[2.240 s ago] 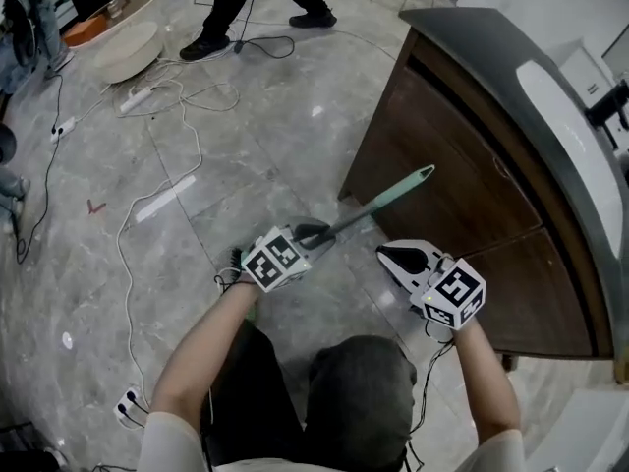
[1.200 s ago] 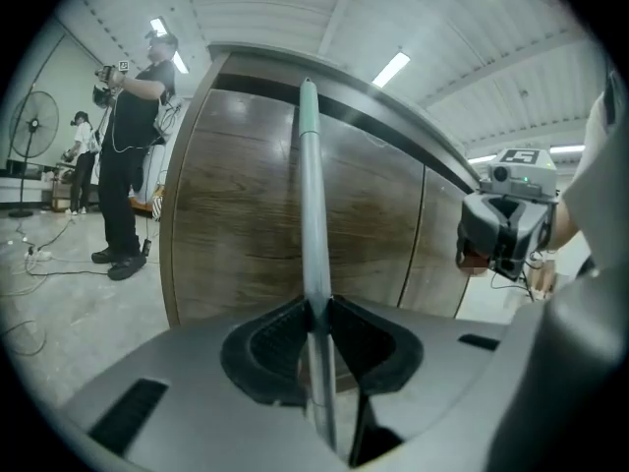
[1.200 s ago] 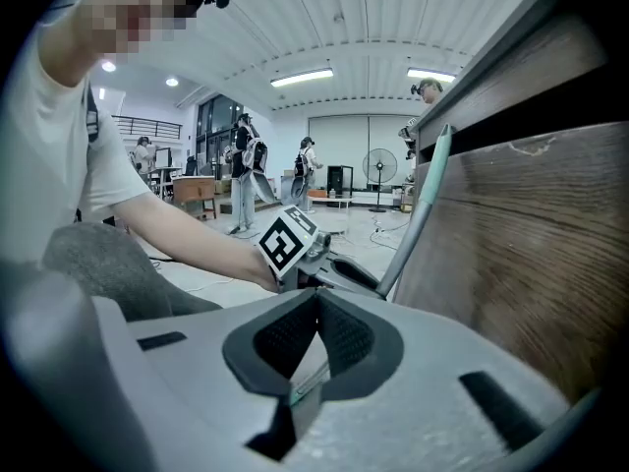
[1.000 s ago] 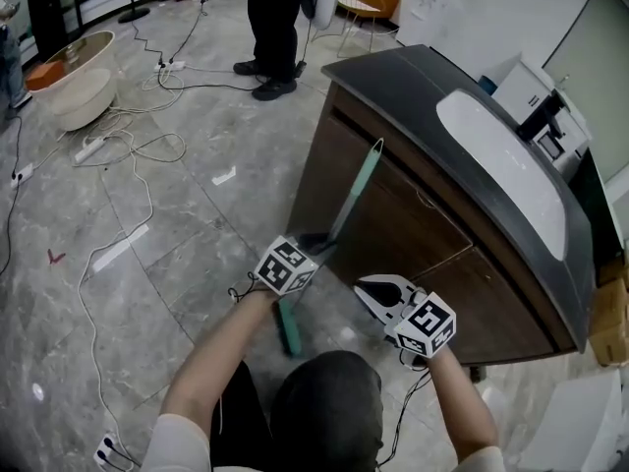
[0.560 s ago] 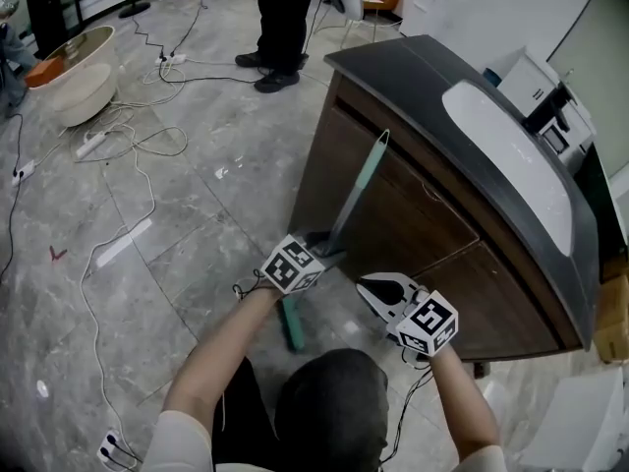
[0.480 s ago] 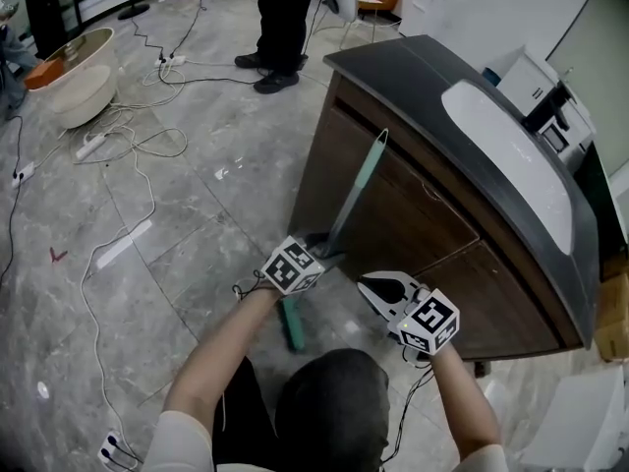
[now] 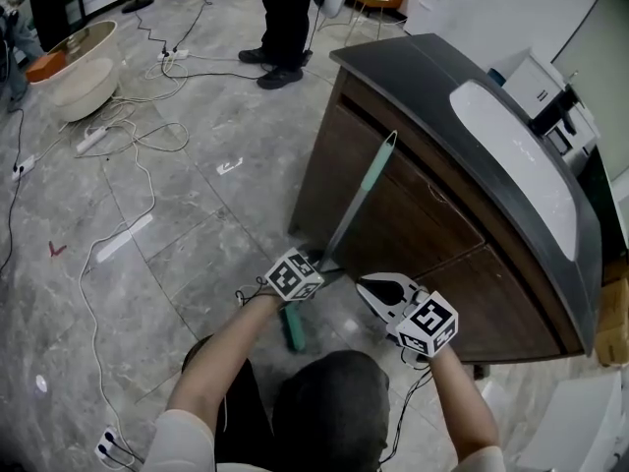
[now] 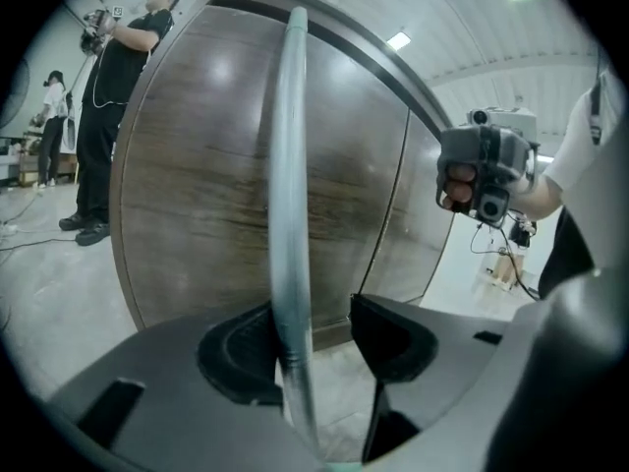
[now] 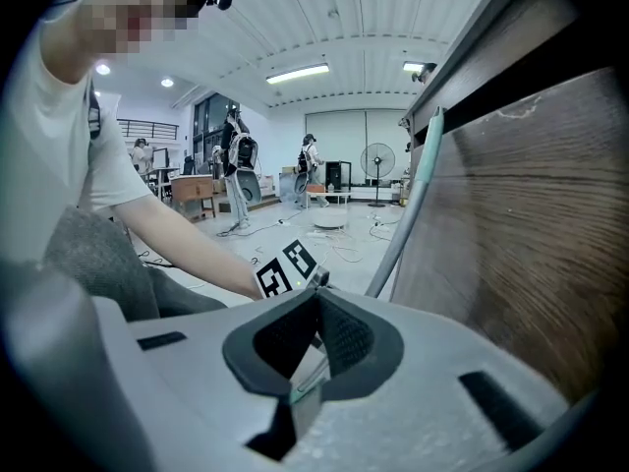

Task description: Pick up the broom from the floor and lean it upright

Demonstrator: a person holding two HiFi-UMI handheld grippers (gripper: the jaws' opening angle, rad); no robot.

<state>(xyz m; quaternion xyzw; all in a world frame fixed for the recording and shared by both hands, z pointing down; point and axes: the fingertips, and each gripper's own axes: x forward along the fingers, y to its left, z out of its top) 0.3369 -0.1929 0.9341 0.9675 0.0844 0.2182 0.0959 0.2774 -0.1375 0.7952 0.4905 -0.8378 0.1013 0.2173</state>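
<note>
Broom [image 7: 359, 197] stands upright, handle leaning on the wooden cabinet [image 7: 413, 234], head on the floor [image 7: 197, 214]. My left gripper [image 8: 314, 337] fingers have just been opening and are wide apart. The handle sits between them, against the left finger [image 8: 236, 352] and clear of the other. Right gripper [image 9: 316, 301] fingers are closed together, empty, just beside the broom.

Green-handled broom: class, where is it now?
Head view, centre: the green-handled broom leans against the dark wooden counter, brush on the floor; its pole stands between the jaws of the left hand-held gripper, which have just been opening.
</note>
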